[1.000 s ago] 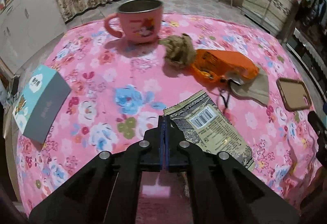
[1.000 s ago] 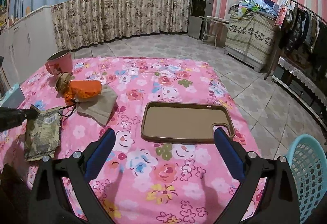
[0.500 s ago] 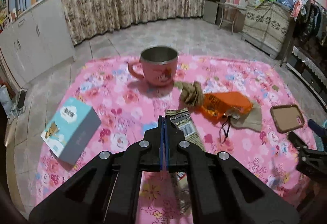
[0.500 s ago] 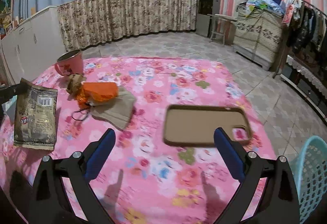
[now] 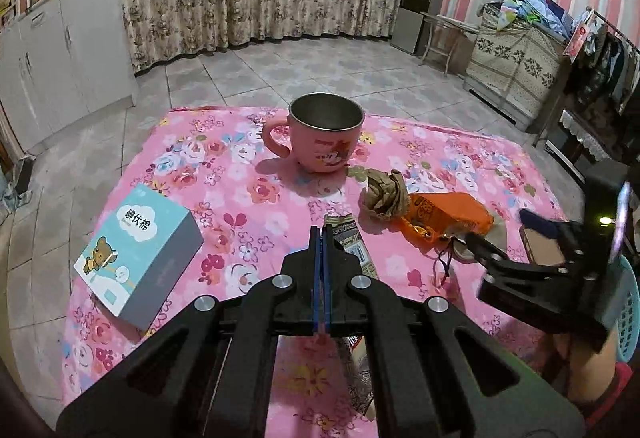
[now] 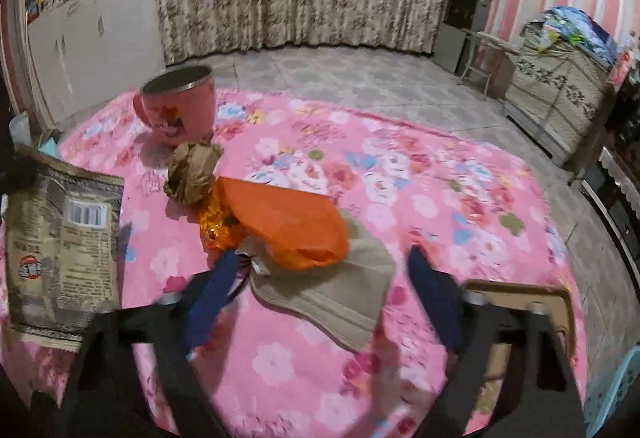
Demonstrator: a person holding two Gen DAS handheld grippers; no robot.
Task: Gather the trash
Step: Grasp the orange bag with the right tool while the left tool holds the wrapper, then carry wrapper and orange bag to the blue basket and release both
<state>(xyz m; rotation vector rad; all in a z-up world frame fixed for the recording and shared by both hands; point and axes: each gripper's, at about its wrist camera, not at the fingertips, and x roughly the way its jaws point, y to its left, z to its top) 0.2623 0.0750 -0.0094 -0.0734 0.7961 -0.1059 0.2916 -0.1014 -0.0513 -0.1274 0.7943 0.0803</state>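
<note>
Wrapper (image 6: 60,250) hangs pinched in the left claw (image 5: 321,278). Right claw (image 6: 324,302), half open and just closing, holds nothing; orange bag (image 6: 288,226) at 12 o'clock, paper ball (image 6: 192,174) and basket (image 5: 628,302) wait.

The left gripper (image 5: 321,238), clamped on the snack wrapper (image 6: 60,250), has lifted it off the pink floral tablecloth (image 5: 224,174) — it now hangs in the air. The right gripper (image 6: 324,278) has swung left from the tan tray (image 6: 520,298) to the orange bag (image 6: 288,222) — its jaws have just been closing, astride the bag and beige cloth (image 6: 340,298)
</note>
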